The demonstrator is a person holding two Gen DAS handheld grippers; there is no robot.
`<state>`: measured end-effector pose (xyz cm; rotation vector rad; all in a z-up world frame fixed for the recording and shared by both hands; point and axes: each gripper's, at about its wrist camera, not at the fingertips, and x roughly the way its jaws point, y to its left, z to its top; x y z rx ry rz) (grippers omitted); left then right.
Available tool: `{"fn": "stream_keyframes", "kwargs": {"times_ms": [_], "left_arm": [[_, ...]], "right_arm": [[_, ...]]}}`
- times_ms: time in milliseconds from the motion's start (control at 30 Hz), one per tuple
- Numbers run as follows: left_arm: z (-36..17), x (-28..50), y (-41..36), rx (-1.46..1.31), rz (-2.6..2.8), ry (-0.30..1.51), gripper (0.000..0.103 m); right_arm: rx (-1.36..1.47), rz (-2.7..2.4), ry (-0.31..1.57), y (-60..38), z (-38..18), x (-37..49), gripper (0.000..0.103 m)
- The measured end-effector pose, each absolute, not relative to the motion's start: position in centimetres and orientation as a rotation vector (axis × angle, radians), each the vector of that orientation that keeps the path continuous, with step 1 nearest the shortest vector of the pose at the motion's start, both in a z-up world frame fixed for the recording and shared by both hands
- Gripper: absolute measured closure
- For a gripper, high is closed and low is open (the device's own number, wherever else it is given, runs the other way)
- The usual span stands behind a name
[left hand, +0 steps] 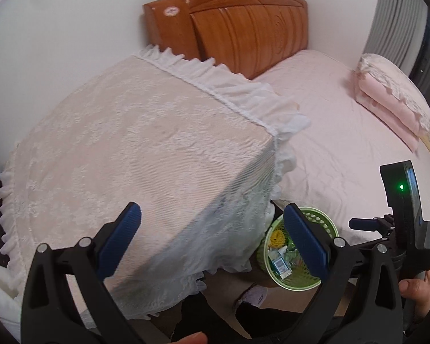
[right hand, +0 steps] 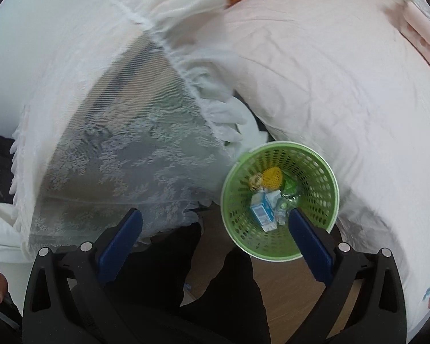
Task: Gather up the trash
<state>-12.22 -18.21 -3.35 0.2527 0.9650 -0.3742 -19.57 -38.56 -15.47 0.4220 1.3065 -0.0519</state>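
A green perforated waste basket (right hand: pixel 315 172) stands on the floor between a lace-covered nightstand and the bed. Inside lie a blue and white carton (right hand: pixel 262 210), a yellow mesh piece (right hand: pixel 271 178) and some clear and green wrappers (right hand: pixel 286 197). The basket also shows in the left wrist view (left hand: pixel 324 225), with the carton (left hand: pixel 279 263) in it. My right gripper (right hand: pixel 213 222) is open and empty above the basket's left side. My left gripper (left hand: pixel 212 218) is open and empty over the nightstand's front corner. The right gripper's body (left hand: pixel 401 215) shows at the right of the left wrist view.
The nightstand carries a white lace cloth (left hand: pixel 129 143) that hangs down its front (right hand: pixel 123 154). A bed with a pink sheet (left hand: pixel 329 132) and a folded pink quilt (left hand: pixel 392 100) lies to the right, with a wooden headboard (left hand: pixel 243 28) behind. Dark clothing (right hand: pixel 215 286) and wooden floor (right hand: pixel 289 286) lie below.
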Motion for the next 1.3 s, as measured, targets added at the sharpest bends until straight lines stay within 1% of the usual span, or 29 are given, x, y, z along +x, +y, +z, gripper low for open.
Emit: {"fn": "stream_keyframes", "kwargs": {"times_ms": [267,400,500,667,833,933,1100,1300], "left_arm": [[-1.0,-9.2,-9.5,0.182,-0.213,0.921,0.008],[0.0,-7.4,-6.4,0.135,-0.167,0.908,0.008],[1.6,-5.8,-4.8,0.124,-0.133,0.858,0.008],[5.7,-2.3,-2.6,0.138,-0.059,0.753,0.008],[10.7,0.8,0.0,0.064,-0.034,0.653,0.008],[12.5,1.9,1.0,0.031,-0.013,0.627,0.008],[12.8,2.3,1.8,-0.010,0.026,0.648,0.008],[10.6,0.9,1.2,-0.042,0.055,0.732,0.008]], "right_arm": [[0.245,0.138,1.237,-28.9,-11.5,-13.1,0.002],[0.203,0.165,1.224,-25.9,-10.0,-10.2,0.002],[0.177,0.165,1.181,-24.2,-7.9,-8.3,0.002],[0.146,0.151,1.032,-21.9,-2.1,-5.3,0.002],[0.130,0.117,0.877,-19.8,3.7,-2.4,0.002],[0.107,0.089,0.791,-18.9,6.8,-1.7,0.002],[0.067,0.077,0.723,-18.7,9.8,-1.5,0.002],[0.012,0.112,0.775,-18.9,9.4,-1.4,0.002]]}}
